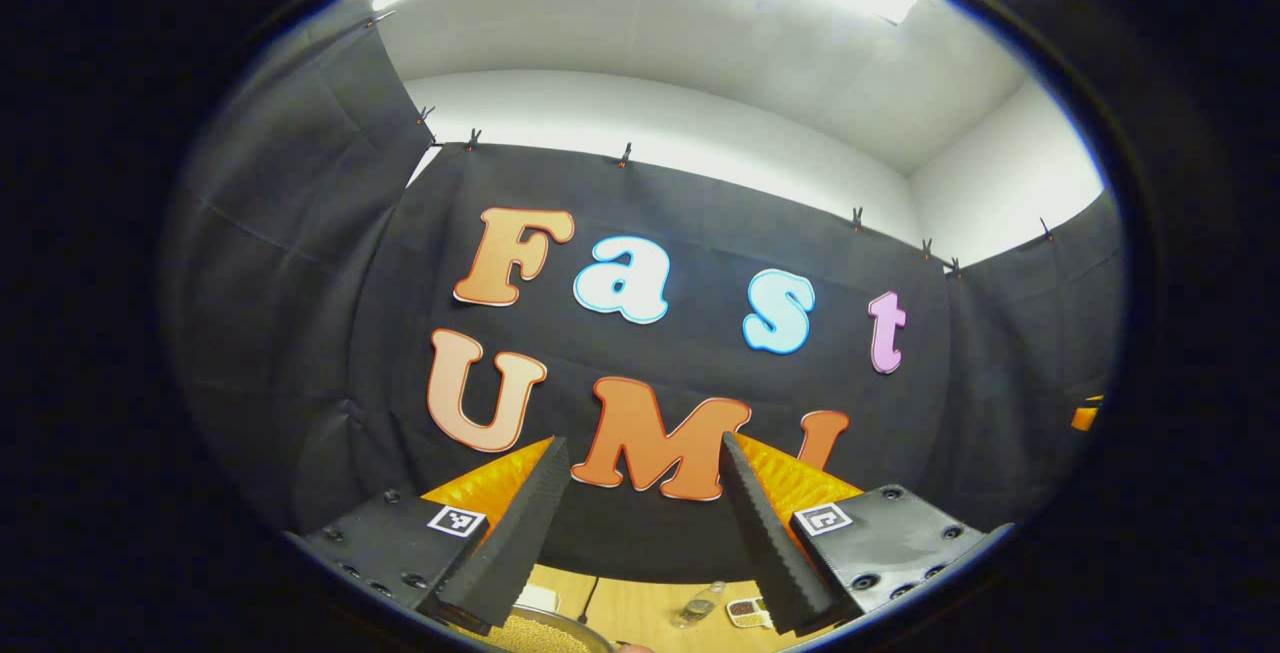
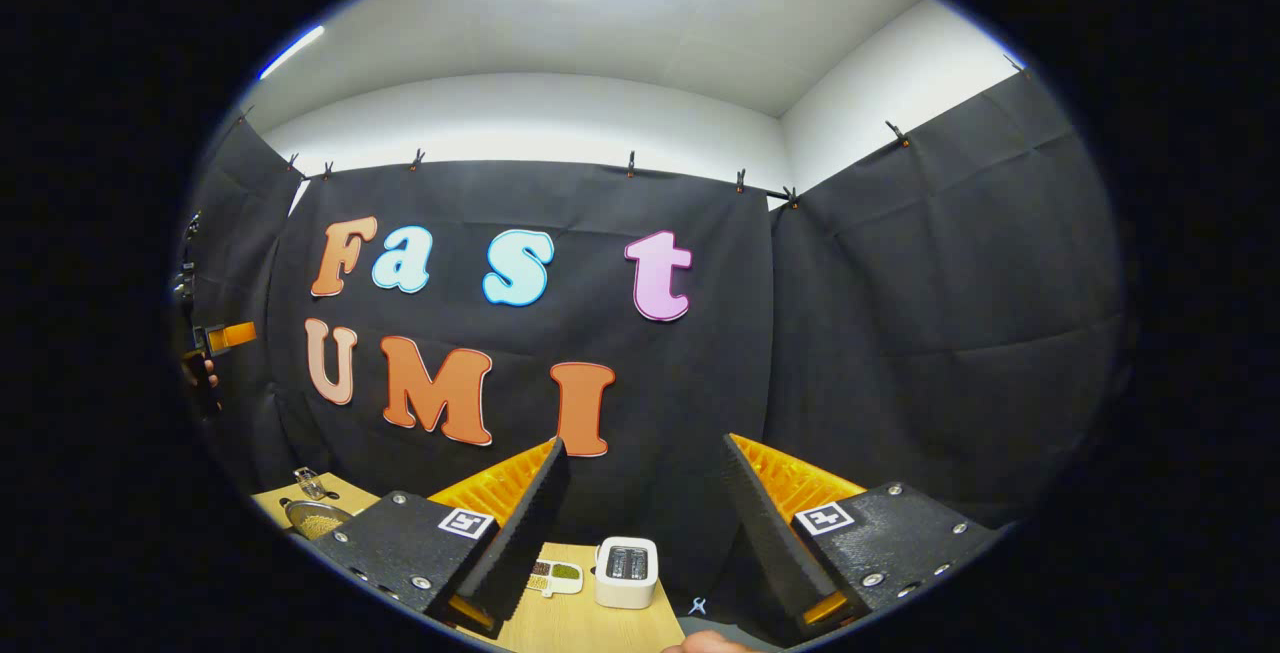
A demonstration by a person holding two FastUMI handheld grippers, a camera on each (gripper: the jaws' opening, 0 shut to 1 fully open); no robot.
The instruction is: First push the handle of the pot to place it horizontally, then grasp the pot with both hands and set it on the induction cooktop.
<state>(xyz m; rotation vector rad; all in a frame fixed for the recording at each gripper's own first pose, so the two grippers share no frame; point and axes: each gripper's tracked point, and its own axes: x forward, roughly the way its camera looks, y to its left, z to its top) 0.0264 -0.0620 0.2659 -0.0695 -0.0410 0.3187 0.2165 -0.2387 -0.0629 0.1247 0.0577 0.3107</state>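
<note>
Both claws are held high and tipped upward toward the booth's back wall, well clear of the work. Left claw (image 1: 640,523): jaws spread wide, nothing between them. Right claw (image 2: 640,528): likewise wide open and empty. The pot (image 1: 540,631) shows as a metal rim with pale grains inside at the bottom edge of the left gripper view, just beneath the left claw's left finger; in the right gripper view it sits at the far left of the desk (image 2: 590,623), with what may be its handle (image 2: 308,481) standing up behind it, too small to be sure. Handle push judged not yet begun. The induction cooktop cannot be made out from here. Risks: the pot is full of loose grain, so a hard or off-centre shove on the handle could slide or tip it and spill; with both cameras aimed at the wall, the descent is close to blind and a finger could clip the rim; an uneven two-sided lift would tilt the load. Surface: light wood-grain desk, also carrying a white toaster (image 2: 626,571), a small divided dish (image 2: 556,575) of dark and green contents, and a small clear bottle (image 1: 697,605). Room: black cloth pinned up with clips on three sides, white walls and ceiling above, bright ceiling lights.
</note>
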